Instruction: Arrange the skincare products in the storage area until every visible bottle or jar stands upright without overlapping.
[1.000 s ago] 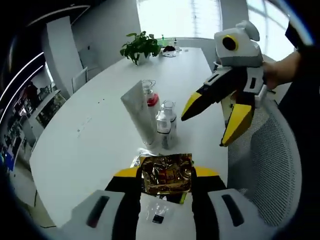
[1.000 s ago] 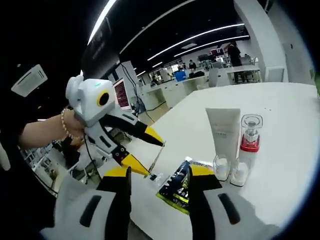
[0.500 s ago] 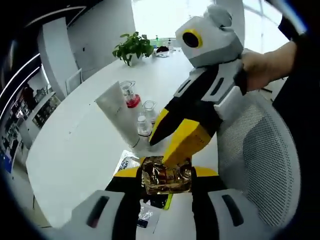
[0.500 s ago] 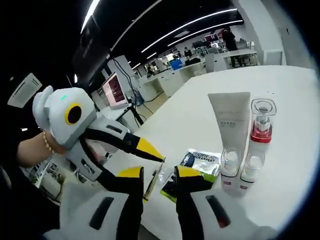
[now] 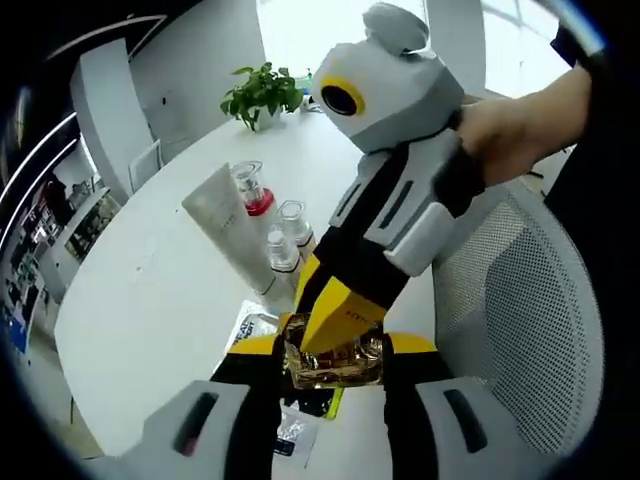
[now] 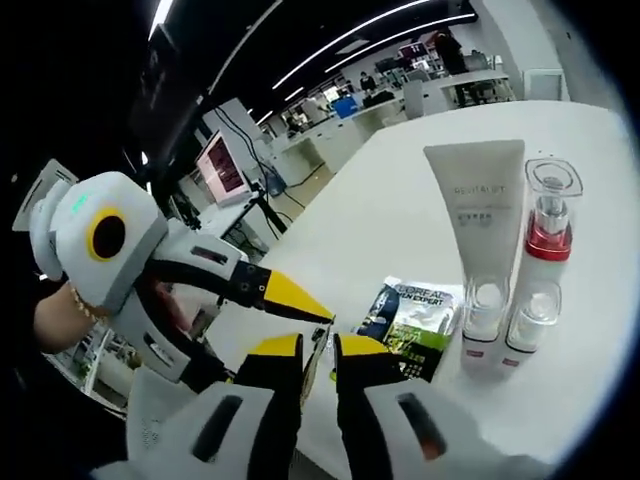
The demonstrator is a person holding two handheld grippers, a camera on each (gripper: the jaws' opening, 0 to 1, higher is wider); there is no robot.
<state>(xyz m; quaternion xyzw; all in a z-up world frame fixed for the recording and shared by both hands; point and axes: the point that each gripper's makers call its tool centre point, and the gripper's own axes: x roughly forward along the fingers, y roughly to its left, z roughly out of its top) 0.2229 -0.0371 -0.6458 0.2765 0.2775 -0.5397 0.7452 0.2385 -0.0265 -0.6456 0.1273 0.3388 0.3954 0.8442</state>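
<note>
My left gripper (image 5: 333,352), nearest in the left gripper view, has its yellow jaws clamped on a crinkled gold foil sachet (image 5: 335,352) held at the near edge of the white table (image 5: 150,290); my right gripper (image 5: 335,318) comes down into this view from the upper right, gripped by my hand (image 5: 510,125), its yellow tips meeting the top of the same gold sachet. In the right gripper view, my right gripper (image 6: 318,350) has its jaws drawn nearly together on a thin packet seen edge-on (image 6: 317,362), while the left gripper (image 6: 290,300) enters from the left with its upper yellow tip just above that packet. Beneath the held sachet, flat on the table by its near edge, lies a dark green and black sachet (image 6: 415,328), with a small clear packet (image 5: 290,437) closer to me. Just beyond, upright and close together, stand two small clear-capped bottles (image 6: 482,318), a white tube (image 6: 478,205) on its cap, and a red-collared pump bottle (image 6: 548,225); the tube stands behind the nearer small bottle. A grey mesh chair (image 5: 525,320) sits at the table's right edge. At the far end of the table stands a potted plant (image 5: 260,92)
</note>
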